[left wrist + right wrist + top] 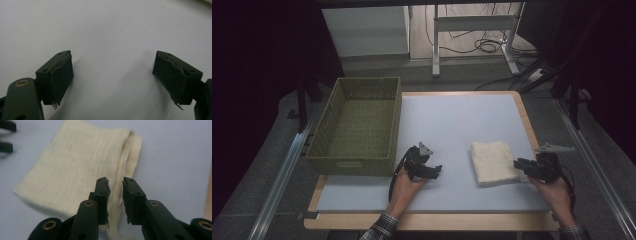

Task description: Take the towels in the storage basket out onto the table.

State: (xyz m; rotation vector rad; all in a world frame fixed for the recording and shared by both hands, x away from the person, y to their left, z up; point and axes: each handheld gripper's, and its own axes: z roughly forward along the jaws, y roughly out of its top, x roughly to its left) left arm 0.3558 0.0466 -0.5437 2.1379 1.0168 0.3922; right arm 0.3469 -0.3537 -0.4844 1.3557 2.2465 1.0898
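In the high view, a folded cream towel (492,162) is seen lying flat on the pale blue mat (462,120), well to the right of the green basket (357,125). The right gripper (521,164) is held level at the towel's right edge, its tips pointed left at the cloth, with the right hand (557,192) wrapped around its body behind it. The left gripper (437,170) is held just beside the basket's near right corner, well apart from the towel, tips turned toward the towel, and is cradled from below by the left hand (404,187), whose checked sleeve (382,230) is seen at the bottom edge.

In the left gripper view, the two jaws are shown spread wide over bare mat (107,32), with nothing between them.

In the right gripper view, the right gripper (115,185) is shown with its jaws set narrowly apart over the towel (75,162), close to its thicker folded edge. A slim gap is left between the pads, through which cloth is seen; no cloth is pinched.
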